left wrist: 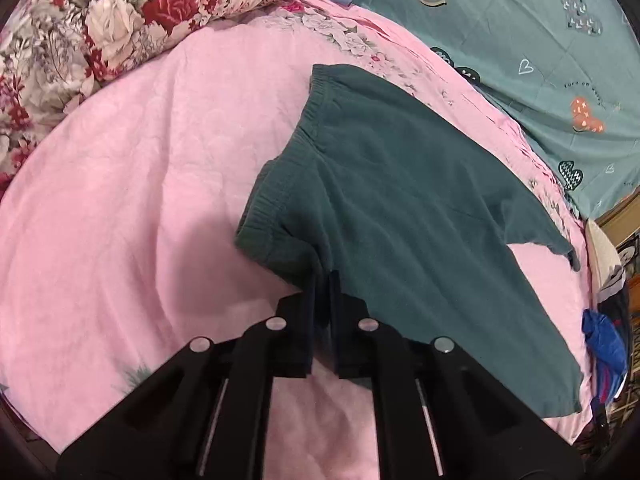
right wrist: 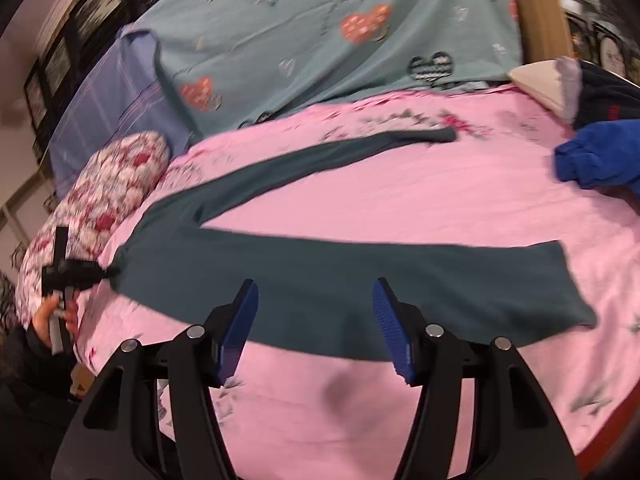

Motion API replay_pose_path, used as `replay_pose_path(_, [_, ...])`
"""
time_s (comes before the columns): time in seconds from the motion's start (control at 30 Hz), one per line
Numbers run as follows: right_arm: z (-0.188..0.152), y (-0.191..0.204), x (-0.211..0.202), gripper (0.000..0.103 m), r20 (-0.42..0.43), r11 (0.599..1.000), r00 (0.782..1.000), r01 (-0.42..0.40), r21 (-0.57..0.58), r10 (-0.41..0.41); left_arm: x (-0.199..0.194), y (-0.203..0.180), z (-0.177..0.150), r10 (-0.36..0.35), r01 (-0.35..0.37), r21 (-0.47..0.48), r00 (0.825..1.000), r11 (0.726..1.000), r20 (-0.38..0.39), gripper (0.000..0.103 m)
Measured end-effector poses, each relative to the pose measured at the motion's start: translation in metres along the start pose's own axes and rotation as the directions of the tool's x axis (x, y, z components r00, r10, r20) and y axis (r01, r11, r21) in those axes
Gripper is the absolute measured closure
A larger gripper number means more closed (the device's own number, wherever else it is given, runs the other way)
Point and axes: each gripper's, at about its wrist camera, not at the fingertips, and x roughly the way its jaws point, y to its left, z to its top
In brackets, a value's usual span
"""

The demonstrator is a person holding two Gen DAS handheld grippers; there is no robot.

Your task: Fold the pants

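Left gripper [left wrist: 325, 280]: pinching pants [left wrist: 400, 200] waist. Right gripper [right wrist: 314, 320]: spread, above pants on pink sheet [right wrist: 400, 200].

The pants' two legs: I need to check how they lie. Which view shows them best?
The right wrist view: both legs of the pants spread in a V across the pink bedspread. The left wrist view shows mainly the waistband and upper part, with the left tongs pinching the fabric.

"Turn on worry" on teal sheet [left wrist: 532, 40]
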Motion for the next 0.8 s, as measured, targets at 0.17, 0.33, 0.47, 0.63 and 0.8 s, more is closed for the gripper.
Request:
replay_pose_path(0.17, [-0.004, 0.011, 0.022, 0.043, -0.053, 1.000, 0.999, -0.011, -0.019, 0.010, -0.015, 0.013, -0.006, 0.018, -0.018, -0.021, 1.000, 1.000, 0.012, 0.098])
replay_pose_path(0.33, [-0.007, 0.000, 0.039, 0.043, -0.086, 1.000, 0.996, 0.020, 0.006, -0.019, -0.029, 0.029, -0.010, 0.042, -0.042, -0.026, 0.999, 0.999, 0.023, 0.098])
replay_pose_path(0.47, [-0.014, -0.004, 0.051, 0.042, -0.129, 1.000, 0.991, 0.021, 0.018, -0.018, -0.023, 0.039, -0.010, 0.076, -0.076, -0.039, 0.997, 0.996, 0.009, 0.098])
replay_pose_path(0.63, [0.012, -0.014, 0.034, 0.042, -0.083, 0.999, 0.996, -0.015, 0.028, 0.017, -0.035, 0.060, -0.004, 0.240, -0.238, -0.049, 0.970, 0.970, 0.046, 0.103])
replay_pose_path(0.8, [0.096, -0.076, 0.029, 0.037, 0.015, 0.989, 1.000, 0.004, 0.151, -0.007, -0.066, 0.063, 0.011, 0.217, -0.211, -0.067, 0.973, 0.975, 0.085, 0.099])
